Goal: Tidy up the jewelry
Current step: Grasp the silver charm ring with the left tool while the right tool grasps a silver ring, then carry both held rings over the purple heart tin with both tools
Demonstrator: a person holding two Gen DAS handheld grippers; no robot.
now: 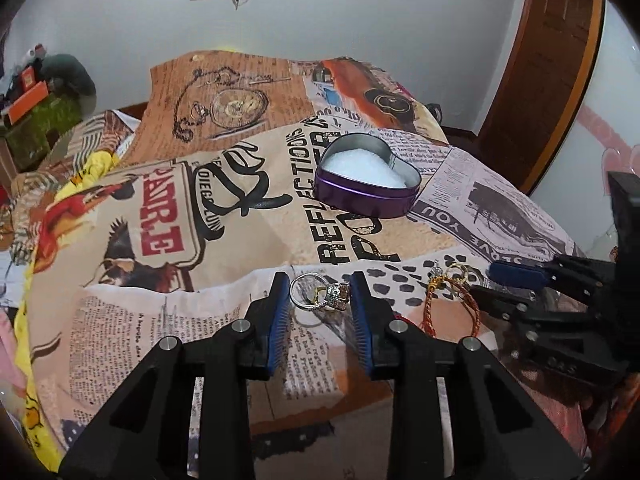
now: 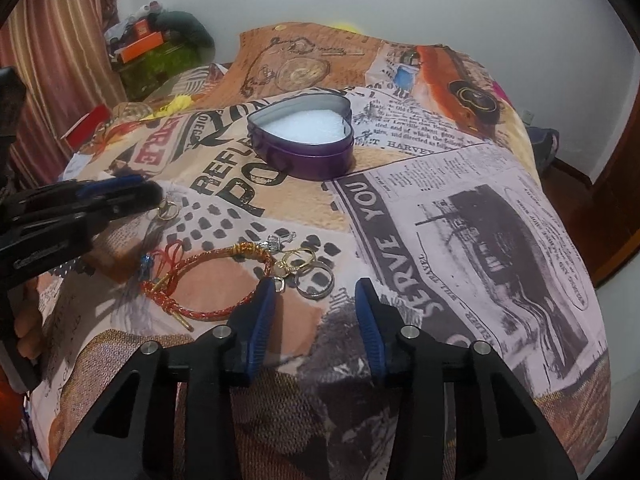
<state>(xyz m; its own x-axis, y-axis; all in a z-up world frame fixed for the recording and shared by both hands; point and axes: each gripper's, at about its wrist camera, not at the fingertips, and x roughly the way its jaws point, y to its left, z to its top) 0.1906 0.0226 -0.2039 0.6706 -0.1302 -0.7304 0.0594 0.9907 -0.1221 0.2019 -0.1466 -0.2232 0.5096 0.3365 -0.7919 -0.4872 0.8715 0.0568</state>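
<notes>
A purple heart-shaped tin [image 1: 366, 178] with a white foam lining stands open on the printed cloth; it also shows in the right wrist view [image 2: 306, 142]. My left gripper [image 1: 320, 284] is open, its jaws on either side of a silver ring and a stone-set ring [image 1: 320, 292] lying on the cloth. A red and gold cord bracelet [image 2: 208, 280] lies in front of my right gripper [image 2: 316, 286], with gold and silver rings [image 2: 308, 272] just beyond its open jaws. The right gripper [image 1: 496, 280] shows at the right of the left wrist view, beside the bracelet [image 1: 452, 300].
The printed newspaper-pattern cloth [image 2: 460, 208] covers a raised rounded surface that drops off at its edges. A cluttered green box with orange items [image 2: 152, 56] stands at the back left. A striped curtain [image 2: 60, 40] hangs at left, a wooden door frame [image 1: 548, 60] at right.
</notes>
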